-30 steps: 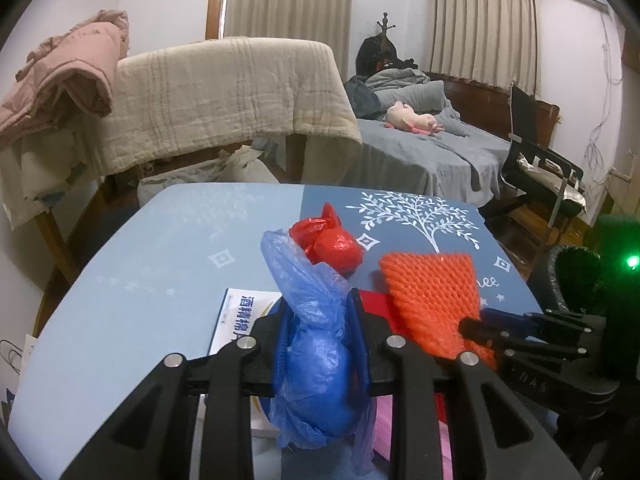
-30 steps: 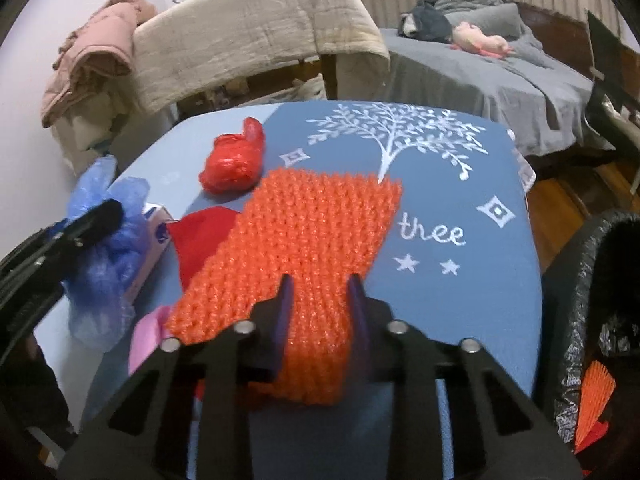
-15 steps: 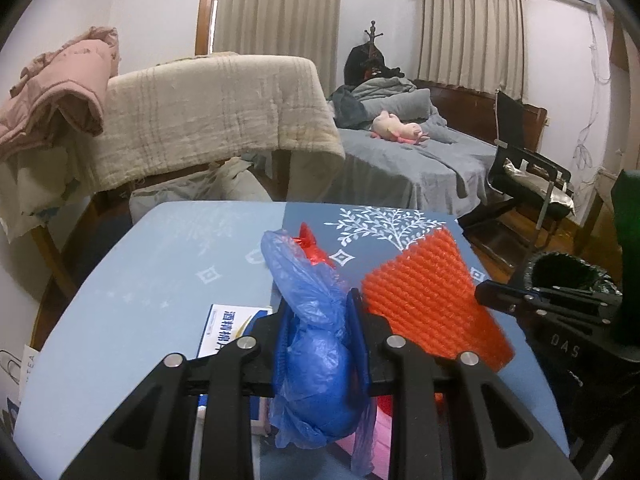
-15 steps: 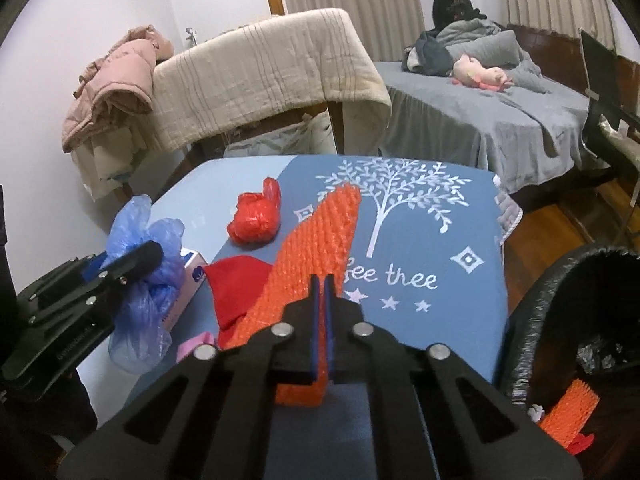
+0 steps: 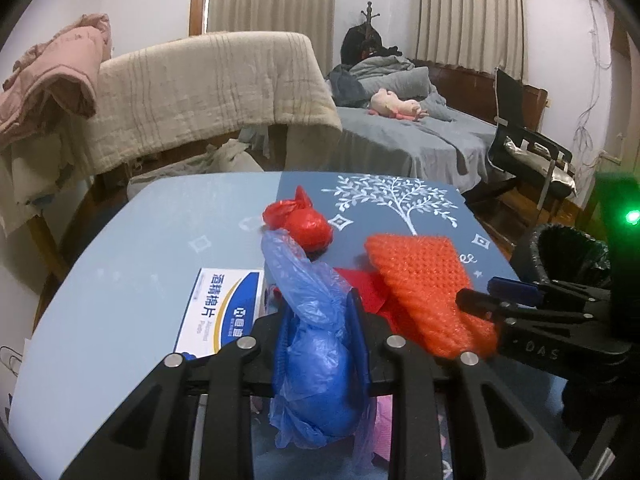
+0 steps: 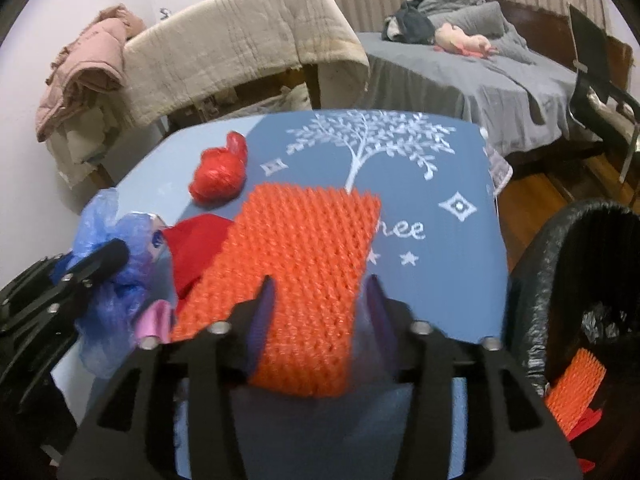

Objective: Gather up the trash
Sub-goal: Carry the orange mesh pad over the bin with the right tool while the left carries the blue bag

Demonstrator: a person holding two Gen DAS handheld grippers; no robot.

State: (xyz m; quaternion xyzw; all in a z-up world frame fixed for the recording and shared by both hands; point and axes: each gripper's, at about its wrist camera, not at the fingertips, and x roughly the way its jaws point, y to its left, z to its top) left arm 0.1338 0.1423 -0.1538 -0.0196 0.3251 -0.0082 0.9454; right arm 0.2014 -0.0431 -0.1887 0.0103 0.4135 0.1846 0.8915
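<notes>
Orange foam net [image 6: 304, 280], knobbly mesh, lies between opening jaws.

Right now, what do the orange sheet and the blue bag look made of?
Orange sheet: looks like soft foam netting, matte, going by its raised knit-like mesh; possibly textured plastic. Blue bag: thin plastic film, glossy, translucent and crinkled.

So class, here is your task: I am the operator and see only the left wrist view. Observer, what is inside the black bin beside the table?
Observer: A small orange net scrap lies inside the black-lined bin, on something red.
Operator: And how does the big net sit in the right gripper?
Observer: The large orange foam net lies between the right gripper's jaws, which are opening; there is a clear gap on the bin side.
</notes>
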